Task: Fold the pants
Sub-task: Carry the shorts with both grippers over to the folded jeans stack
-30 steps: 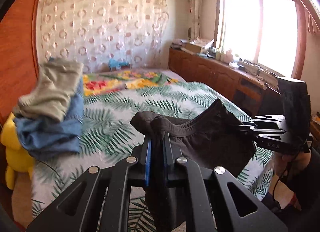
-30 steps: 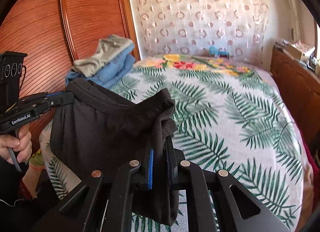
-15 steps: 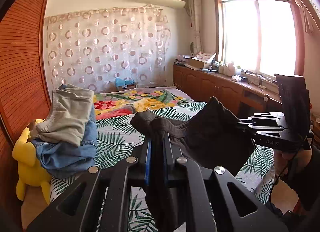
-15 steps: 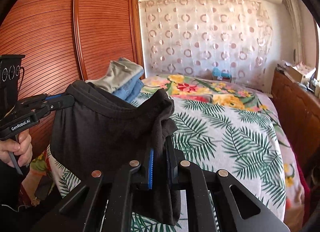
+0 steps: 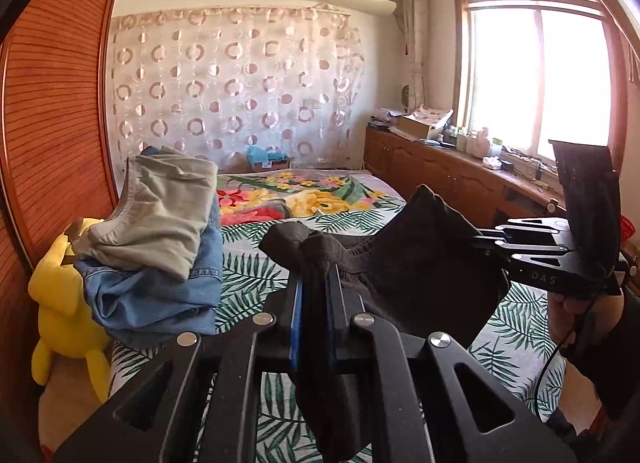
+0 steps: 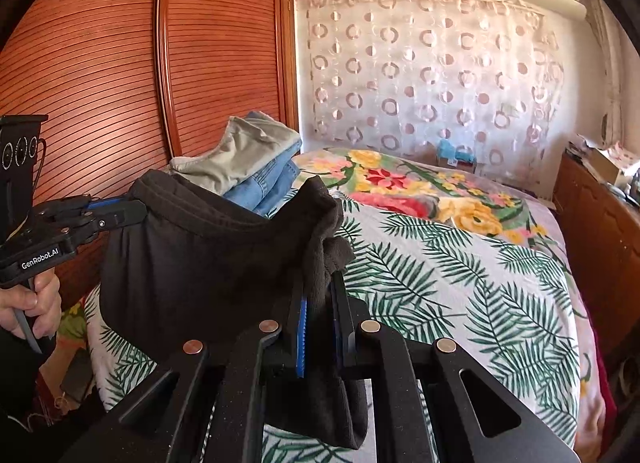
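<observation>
Both grippers hold the black pants (image 5: pixel 420 263) up above the bed (image 6: pixel 460 283), the cloth stretched between them. The left gripper (image 5: pixel 316 283) has its fingers clamped on one bunched end of the waistband; the right gripper (image 6: pixel 320 287) pinches the other end the same way. Beyond the pants, a pile of grey and denim clothes (image 5: pixel 160 243) sits at the bed's edge beside a yellow plush toy (image 5: pixel 64 303). A patterned curtain (image 6: pixel 420 83) hangs at the far wall.
</observation>
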